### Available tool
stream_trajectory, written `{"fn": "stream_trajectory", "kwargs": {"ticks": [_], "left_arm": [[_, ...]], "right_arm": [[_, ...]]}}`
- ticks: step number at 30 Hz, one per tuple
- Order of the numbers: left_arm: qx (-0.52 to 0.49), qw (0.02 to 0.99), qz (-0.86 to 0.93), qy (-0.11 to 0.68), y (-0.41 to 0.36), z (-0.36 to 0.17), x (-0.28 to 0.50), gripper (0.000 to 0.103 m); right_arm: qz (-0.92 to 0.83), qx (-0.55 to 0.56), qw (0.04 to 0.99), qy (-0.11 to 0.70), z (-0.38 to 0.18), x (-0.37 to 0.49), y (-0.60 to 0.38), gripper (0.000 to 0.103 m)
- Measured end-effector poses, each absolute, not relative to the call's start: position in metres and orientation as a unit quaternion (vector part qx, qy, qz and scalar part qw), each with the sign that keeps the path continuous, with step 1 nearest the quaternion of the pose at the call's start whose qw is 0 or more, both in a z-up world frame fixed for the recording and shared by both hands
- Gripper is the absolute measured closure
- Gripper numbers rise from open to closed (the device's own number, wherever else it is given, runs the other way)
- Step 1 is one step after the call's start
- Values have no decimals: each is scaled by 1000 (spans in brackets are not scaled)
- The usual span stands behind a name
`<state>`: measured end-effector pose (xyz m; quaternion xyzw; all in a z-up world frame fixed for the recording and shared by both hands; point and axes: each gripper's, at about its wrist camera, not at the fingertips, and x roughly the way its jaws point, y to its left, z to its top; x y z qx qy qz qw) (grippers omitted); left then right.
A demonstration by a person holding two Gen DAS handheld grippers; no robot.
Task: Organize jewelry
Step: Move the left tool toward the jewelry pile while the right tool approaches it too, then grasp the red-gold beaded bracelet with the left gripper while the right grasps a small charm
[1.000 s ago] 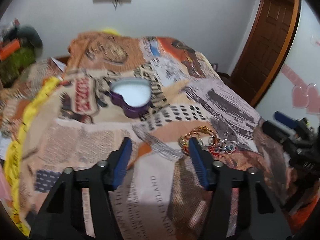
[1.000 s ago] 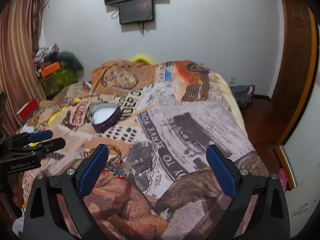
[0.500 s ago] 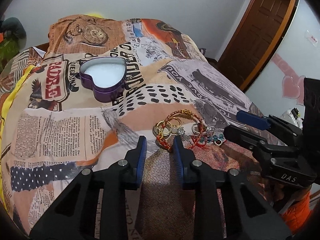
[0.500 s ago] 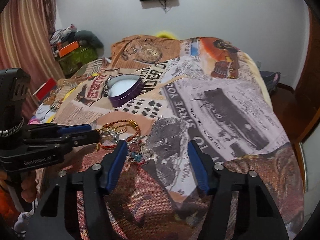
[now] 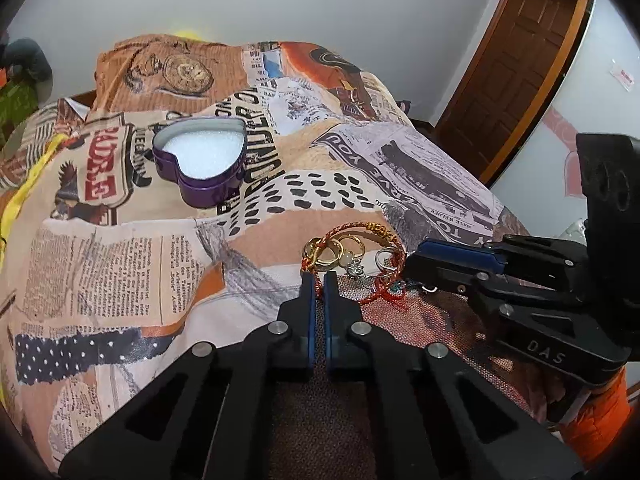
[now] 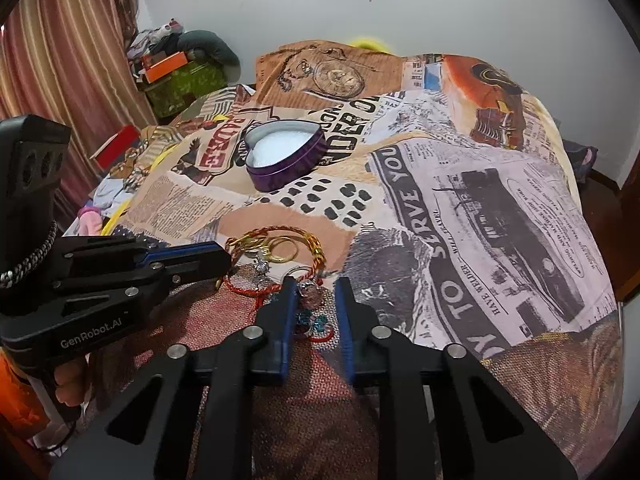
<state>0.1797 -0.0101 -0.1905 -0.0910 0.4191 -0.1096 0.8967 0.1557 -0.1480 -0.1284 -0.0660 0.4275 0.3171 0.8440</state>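
Observation:
A small pile of jewelry (image 5: 352,256) lies on the patterned bedspread: gold rings, a gold chain bangle, a red cord bracelet and a silver ring with a stone. My left gripper (image 5: 319,280) is shut on the red cord bracelet (image 5: 318,286) at the pile's near left edge. My right gripper (image 6: 314,290) is partly open, its fingers either side of a round silver piece (image 6: 310,292) and blue beads. An open purple heart-shaped tin (image 5: 202,160) with white foam sits farther back; it also shows in the right wrist view (image 6: 286,158).
The bedspread (image 5: 120,264) covers the whole bed. A wooden door (image 5: 516,60) stands at the back right. Clutter and a green box (image 6: 184,80) sit by a curtain at the back left. The right gripper's body (image 5: 540,292) lies right of the pile.
Both grippers moved forward and down to the jewelry pile. The left jaws closed from wide open onto the red cord. The right jaws narrowed around the silver piece.

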Motion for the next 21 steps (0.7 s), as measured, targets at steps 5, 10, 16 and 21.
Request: {"fn": "stream_trajectory", "kwargs": {"ticks": [5, 10, 16, 21], "left_arm": [[-85, 903, -111, 407, -11, -184, 176, 103], [-74, 911, -110, 390, -12, -171, 174, 103], [-74, 910, -108, 394, -8, -162, 176, 103], [-105, 891, -104, 430, -3, -173, 185, 80]], "right_arm": [[322, -68, 843, 425, -128, 154, -146, 92], [318, -63, 848, 420, -124, 153, -150, 92], [308, -61, 857, 408, -114, 147, -155, 92], [298, -59, 867, 396, -107, 144, -161, 92]]}}
